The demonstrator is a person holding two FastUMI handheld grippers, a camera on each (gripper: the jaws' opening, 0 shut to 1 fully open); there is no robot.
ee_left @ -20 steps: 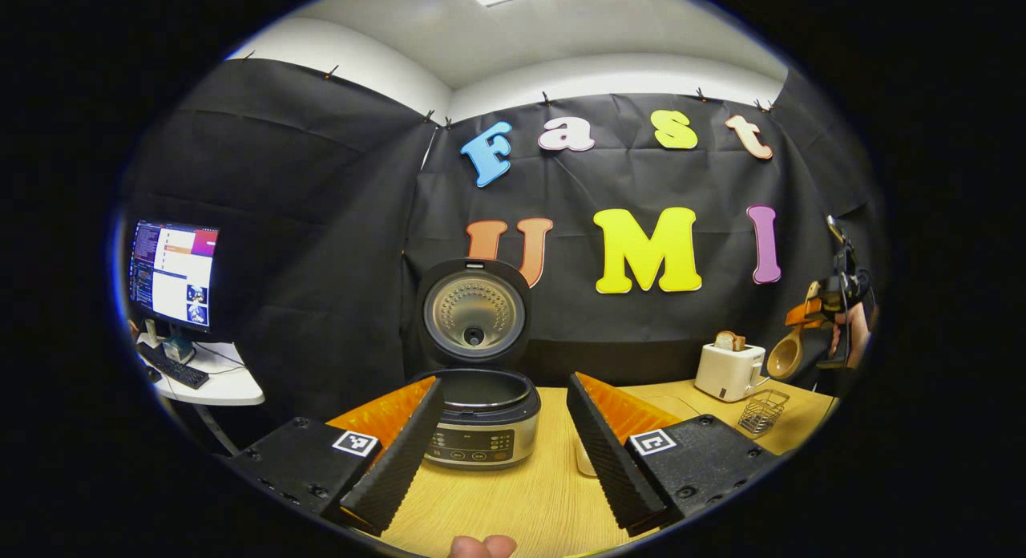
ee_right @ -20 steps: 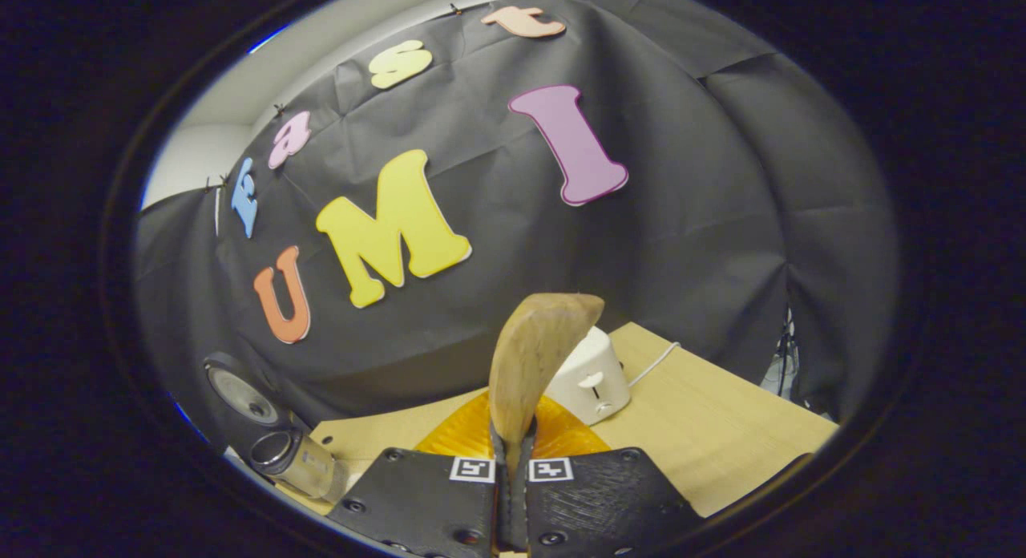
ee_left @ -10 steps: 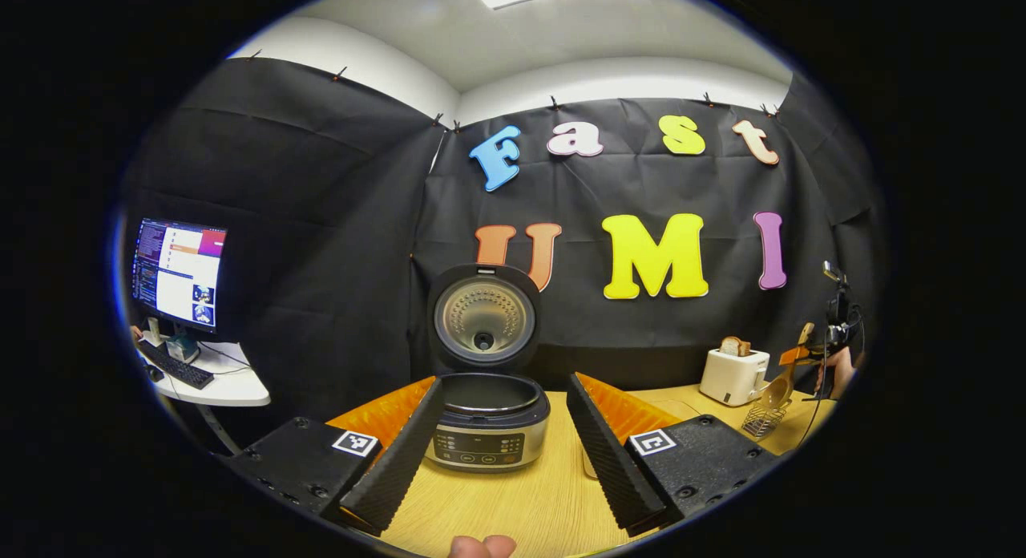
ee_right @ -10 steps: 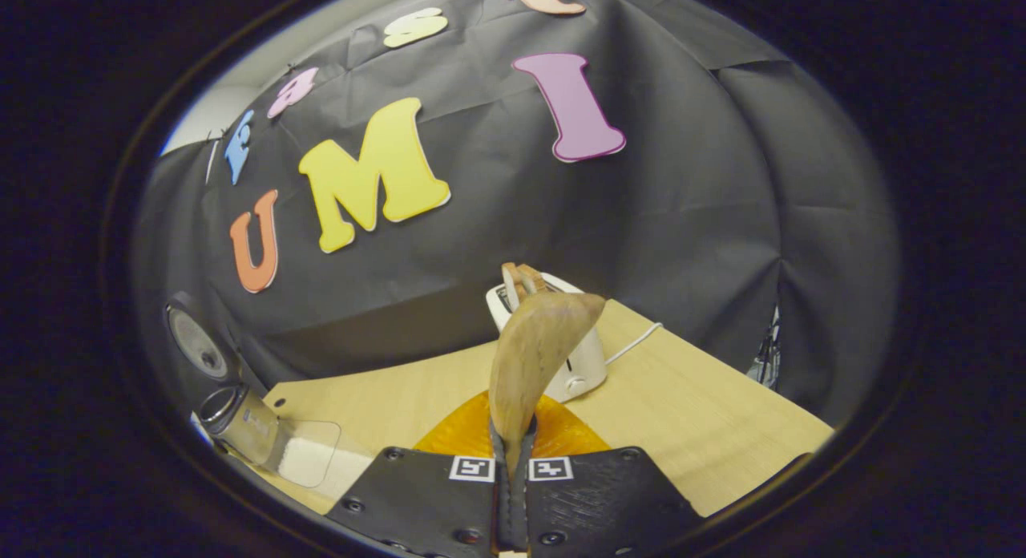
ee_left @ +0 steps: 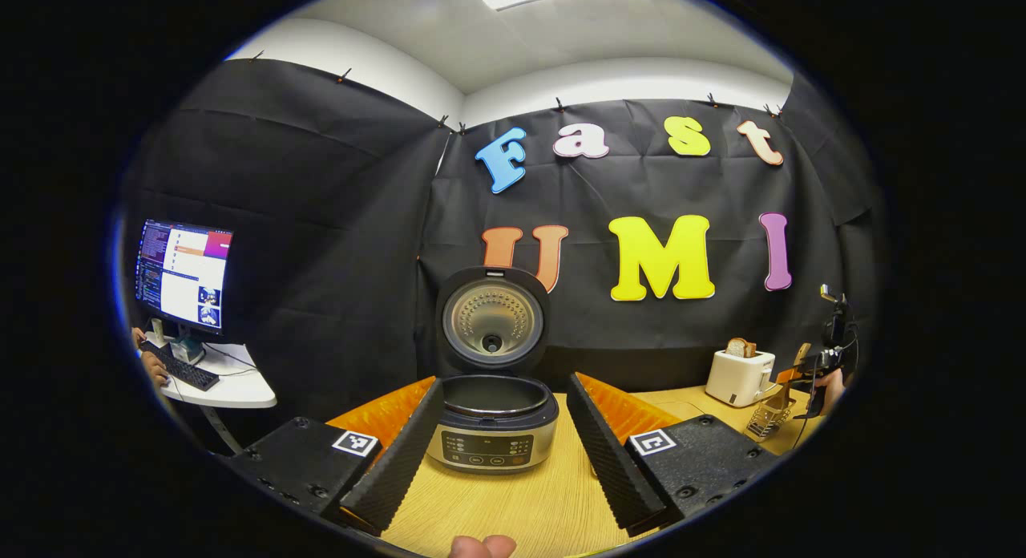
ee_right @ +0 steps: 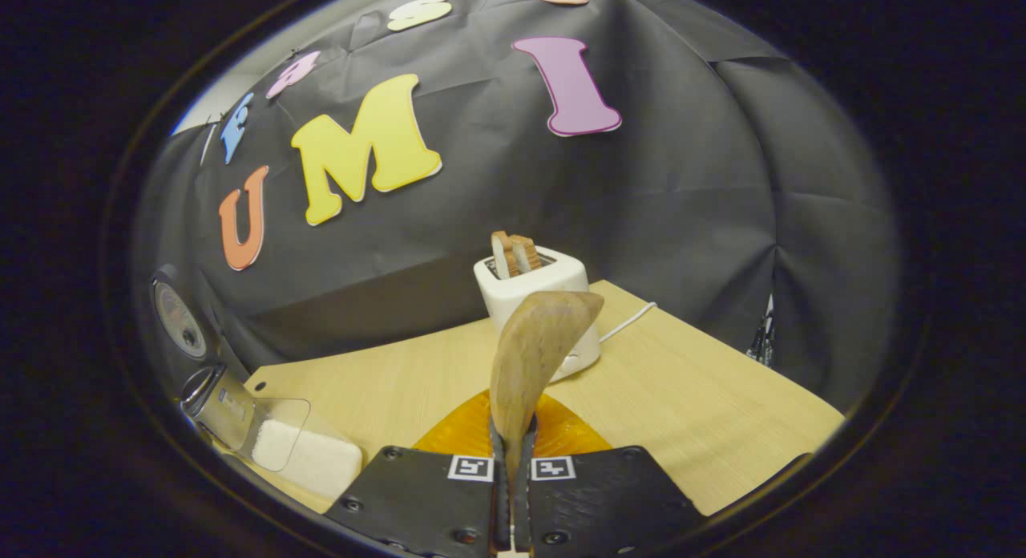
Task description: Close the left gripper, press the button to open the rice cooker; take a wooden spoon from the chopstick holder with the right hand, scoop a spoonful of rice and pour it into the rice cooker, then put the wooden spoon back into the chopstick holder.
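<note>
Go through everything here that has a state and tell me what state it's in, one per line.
rice cooker: lid up, pot open
left gripper: open, holding nothing
right gripper: shut on the wooden spoon
wooden spoon: held upright, bowl up
toaster: bread slices sticking up from the slots
monitor: switched on

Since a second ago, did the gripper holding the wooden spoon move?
Yes. In the left gripper view the right gripper with the wooden spoon has dropped from above the toaster down to the chopstick holder.
</note>
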